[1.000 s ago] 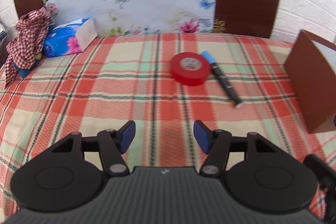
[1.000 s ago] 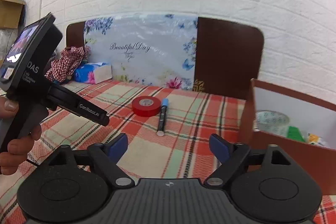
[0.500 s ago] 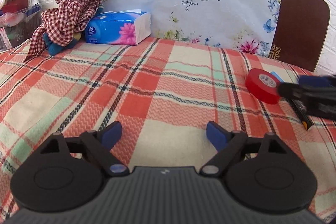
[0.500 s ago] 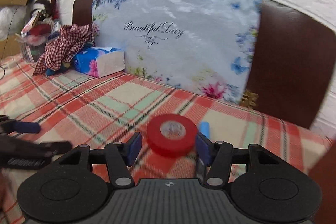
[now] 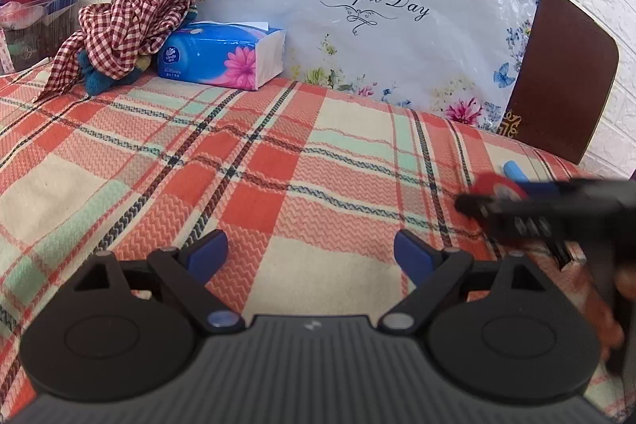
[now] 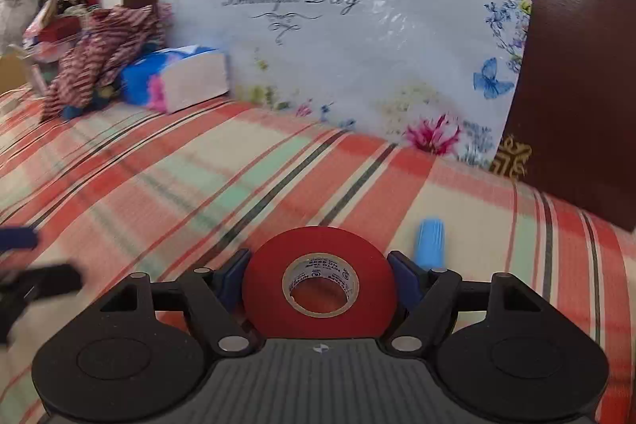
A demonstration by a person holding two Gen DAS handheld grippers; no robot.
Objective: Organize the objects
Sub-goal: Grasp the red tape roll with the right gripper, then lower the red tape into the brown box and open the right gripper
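Right tool (image 6: 318,281) is down low over the bench (image 6: 198,177), and the red tape roll (image 6: 262,289) is sitting flat on the plaid cloth right between its blue pads (image 6: 403,275). Those jaws have just been opening, and now they stand wide with the roll filling the gap, a pad snug beside each flank. Whether they are actually squeezing it, I cannot tell. The white core with its printed label faces up at the camera. Just beyond the roll, off to the right, the blue-capped marker (image 6: 429,239) lies on the cloth, close to the tape and outside the jaws. This view is smeared with blur. Over to the left tool (image 5: 310,257): its jaws have just been opening too, and they are spread well apart with only bare tablecloth between them, gripping nothing. From this side the tape (image 5: 487,185) and the marker's cap (image 5: 512,169) peek out at the far right, partly hidden behind the dark, blurred fingers of the right tool reaching in. At the back left, a blue tissue pack (image 5: 222,58) rests beside a bunched red checked cloth (image 5: 135,10), both well apart from the tape. Behind it all, a floral panel reading "Beautiful Day" (image 5: 397,46) stands upright against a brown board (image 5: 564,86).
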